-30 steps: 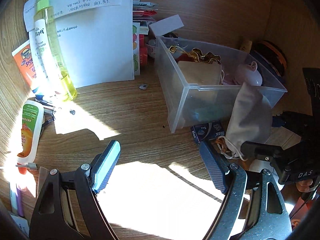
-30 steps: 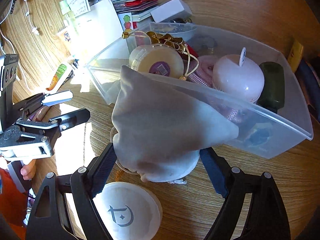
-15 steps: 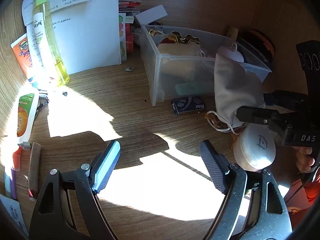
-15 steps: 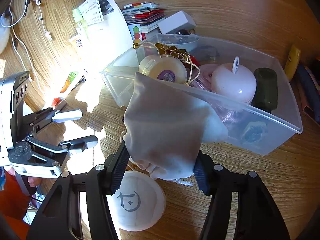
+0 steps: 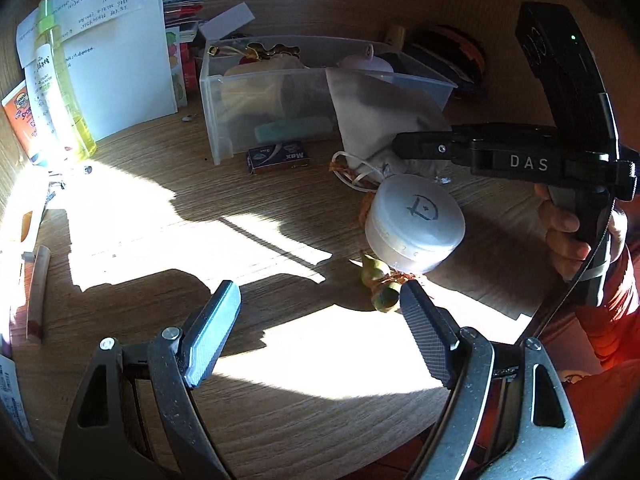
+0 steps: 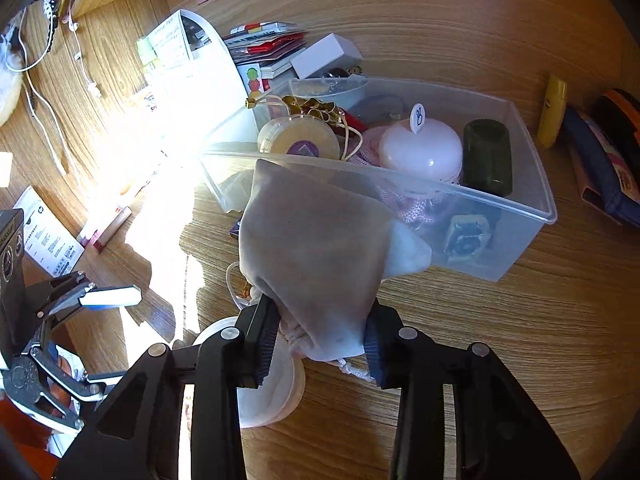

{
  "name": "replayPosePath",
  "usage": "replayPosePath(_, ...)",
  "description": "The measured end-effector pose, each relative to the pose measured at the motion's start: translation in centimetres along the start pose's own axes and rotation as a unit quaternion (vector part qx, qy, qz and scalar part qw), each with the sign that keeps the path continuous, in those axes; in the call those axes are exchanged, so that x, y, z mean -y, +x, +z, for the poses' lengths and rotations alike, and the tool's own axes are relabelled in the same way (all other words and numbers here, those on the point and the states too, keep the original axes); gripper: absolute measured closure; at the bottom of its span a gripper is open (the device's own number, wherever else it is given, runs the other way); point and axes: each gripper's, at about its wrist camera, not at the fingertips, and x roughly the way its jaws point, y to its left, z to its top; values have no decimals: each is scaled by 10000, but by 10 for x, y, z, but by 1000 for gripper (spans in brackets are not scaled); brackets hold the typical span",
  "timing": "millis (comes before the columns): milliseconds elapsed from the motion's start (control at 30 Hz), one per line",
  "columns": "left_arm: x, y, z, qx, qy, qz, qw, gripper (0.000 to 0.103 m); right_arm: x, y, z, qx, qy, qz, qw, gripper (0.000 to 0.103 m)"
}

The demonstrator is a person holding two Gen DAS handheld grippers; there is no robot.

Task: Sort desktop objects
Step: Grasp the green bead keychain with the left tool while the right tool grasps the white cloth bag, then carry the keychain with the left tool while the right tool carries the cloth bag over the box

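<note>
The right tool (image 6: 320, 340) has drawn its jaws in around the gathered neck of the grey drawstring pouch (image 6: 320, 252); a second ago they stood wide on either side of it, and now the pads press into the cloth and are closing further. The pouch leans against the near wall of the clear plastic bin (image 6: 532, 200), its tip reaching the rim, its cord trailing on the wooden counter (image 6: 520, 340). Just near of it, partly under the tool, sits a round white case (image 5: 416, 220). The left tool (image 5: 320, 320) has swung right across the counter and hangs with its jaws apart and nothing between them, the small green gourd charm (image 5: 380, 280) just beside its right pad. With the grip made, I'd guess the pouch goes into the bin next.
</note>
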Motion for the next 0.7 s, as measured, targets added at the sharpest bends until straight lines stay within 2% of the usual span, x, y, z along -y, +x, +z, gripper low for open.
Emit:
replayPosePath(233,20,14,1,-87,251,50,9996,23,8,-13,-3,141,88,-94,9998,69)
replayPosePath(267,21,17,2,-85,270,68,9996,27,9,-15,-4,163,101,-106,9998,69)
replayPosePath(333,25,19,3,-21,373,240,9990,44,12,-22,-6,211,132,-132,9996,69)
replayPosePath(367,25,17,2,14,415,288,9987,47,12,-22,-6,211,132,-132,9996,69)
replayPosePath(433,24,17,3,84,409,320,9986,65,15,-27,-7,244,200,-124,9994,69)
replayPosePath(500,22,17,4,123,382,391,9984,76,16,-28,-7,261,206,-138,9994,69)
replayPosePath(700,1,14,9,204,81,602,9979,76,22,-37,-4,411,277,-131,9987,70)
